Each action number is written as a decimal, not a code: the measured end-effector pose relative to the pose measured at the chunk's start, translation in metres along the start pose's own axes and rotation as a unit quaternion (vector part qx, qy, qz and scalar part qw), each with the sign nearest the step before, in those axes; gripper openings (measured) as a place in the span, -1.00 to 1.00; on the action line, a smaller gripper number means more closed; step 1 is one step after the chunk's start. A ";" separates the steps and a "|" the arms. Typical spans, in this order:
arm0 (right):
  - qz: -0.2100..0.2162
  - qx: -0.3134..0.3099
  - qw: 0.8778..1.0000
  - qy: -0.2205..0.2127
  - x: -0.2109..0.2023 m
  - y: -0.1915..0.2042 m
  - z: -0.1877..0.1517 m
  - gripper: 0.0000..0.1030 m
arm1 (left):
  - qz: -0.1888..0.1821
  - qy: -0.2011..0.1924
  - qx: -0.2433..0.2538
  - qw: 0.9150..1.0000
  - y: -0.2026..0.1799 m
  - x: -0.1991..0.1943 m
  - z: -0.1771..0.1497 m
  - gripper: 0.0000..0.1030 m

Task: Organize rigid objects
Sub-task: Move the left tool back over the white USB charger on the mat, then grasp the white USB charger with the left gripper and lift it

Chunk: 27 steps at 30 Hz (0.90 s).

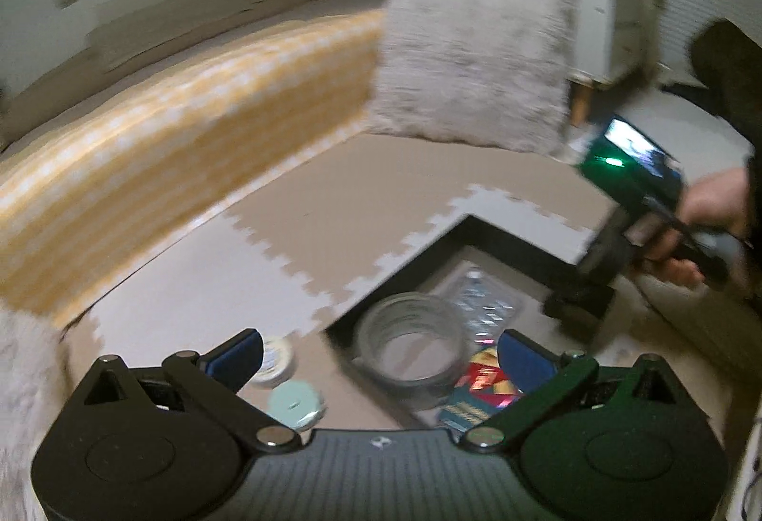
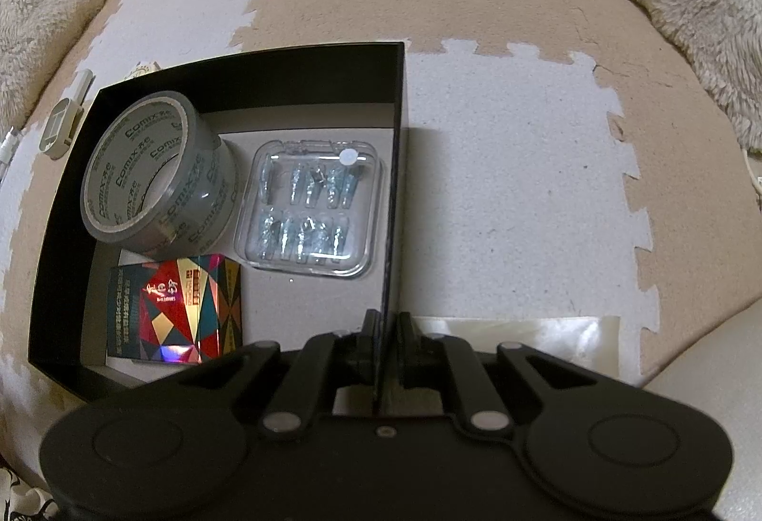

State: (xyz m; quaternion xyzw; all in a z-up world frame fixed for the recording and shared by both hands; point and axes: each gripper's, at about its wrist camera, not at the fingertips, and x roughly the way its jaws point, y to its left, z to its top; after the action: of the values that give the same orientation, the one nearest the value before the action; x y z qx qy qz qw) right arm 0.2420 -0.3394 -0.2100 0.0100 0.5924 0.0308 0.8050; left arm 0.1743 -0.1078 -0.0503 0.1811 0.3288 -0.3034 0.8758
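A black open box [image 2: 305, 68] lies on the foam floor mat. In it are a grey tape roll [image 2: 157, 173], a clear plastic case of small parts [image 2: 309, 206] and a colourful foil carton [image 2: 181, 311]. My right gripper [image 2: 383, 340] points steeply down and is shut on the box's right wall. In the left wrist view my left gripper [image 1: 378, 354] hangs open wide above the box's near-left corner, holding nothing. Beyond its fingers I see the tape roll [image 1: 409, 349], the case [image 1: 481, 297] and the carton [image 1: 481, 387]. A hand holds the right gripper [image 1: 578, 302] at the box [image 1: 476, 230].
Outside the box, by the left fingertip, lie a small white tape roll [image 1: 276, 361] and a mint round disc [image 1: 295, 402]. A white clip [image 2: 62, 125] lies left of the box. A furry cushion [image 1: 471, 59] and a yellow checked cushion [image 1: 190, 130] border the mat.
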 end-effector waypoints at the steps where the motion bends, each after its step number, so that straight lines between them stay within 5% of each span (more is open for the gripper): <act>1: 0.000 0.000 1.000 0.000 0.000 0.000 0.000 -0.84 | 0.009 0.001 -0.014 1.000 0.005 0.001 -0.003 1.00; 7: 0.000 0.000 1.000 0.000 0.000 -0.001 0.000 -0.84 | 0.031 0.016 -0.046 0.998 0.030 0.004 -0.029 1.00; 19: -0.001 -0.001 1.000 0.000 0.000 0.000 -0.001 -0.84 | -0.038 0.090 -0.001 0.995 0.026 0.039 -0.077 0.99; 27: -0.001 -0.002 1.000 0.000 0.000 -0.001 -0.001 -0.84 | -0.070 0.124 0.052 0.988 0.004 0.067 -0.086 0.28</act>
State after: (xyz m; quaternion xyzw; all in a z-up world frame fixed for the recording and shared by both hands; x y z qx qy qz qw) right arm 0.2411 -0.3403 -0.2103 0.0075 0.5924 0.0308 0.8050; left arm 0.1768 -0.0877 -0.1574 0.2388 0.4310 -0.3558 0.7941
